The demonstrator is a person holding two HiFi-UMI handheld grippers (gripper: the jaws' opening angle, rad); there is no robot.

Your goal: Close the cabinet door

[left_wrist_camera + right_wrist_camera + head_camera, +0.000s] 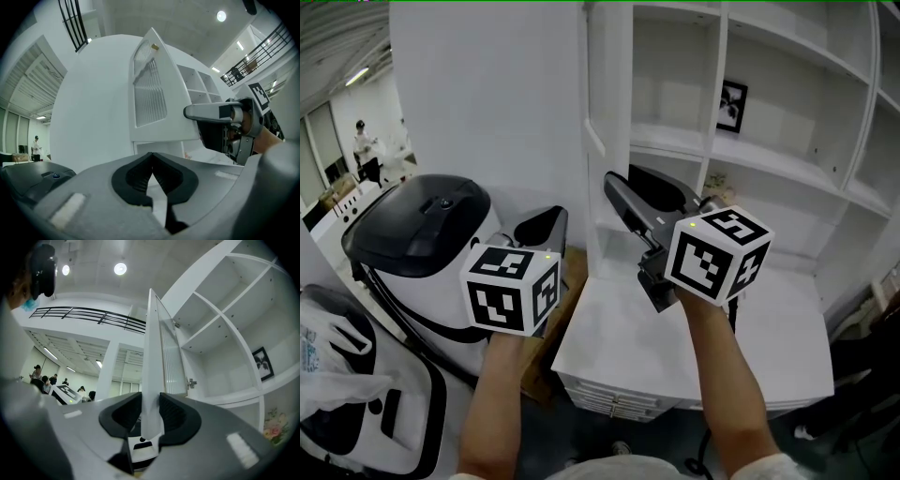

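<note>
the right gripper's (151,400) two black pads are closed onto the cabinet door (153,348), one on each face. the door's thin white edge rises from between them, straight up the middle of the right gripper view. a ribbed pane (174,366) on the door's right face leans away toward a hinge (190,382). to the right of the hinge are open white shelves (225,333), with a framed picture (262,364) at the right edge of the frame.

the left gripper's (151,158) pad tips meet with nothing between them. it is apart from the door, which fills the upper centre of the left gripper view, swung out from the cabinet. a small brass knob (154,46) sits near the door's top corner.

in the head view the door is a narrow upright strip at upper centre, standing open. the right gripper reaches up to its lower part from the centre of the frame, with its marker cube (717,255) just below and right. the left gripper is lower and to the left, pointing at the cabinet's plain white side panel (487,94). both forearms come up from the bottom edge. a white counter (675,352) juts out under the shelves at lower centre. a white machine with a black lid (422,225) stands at the left.
</note>
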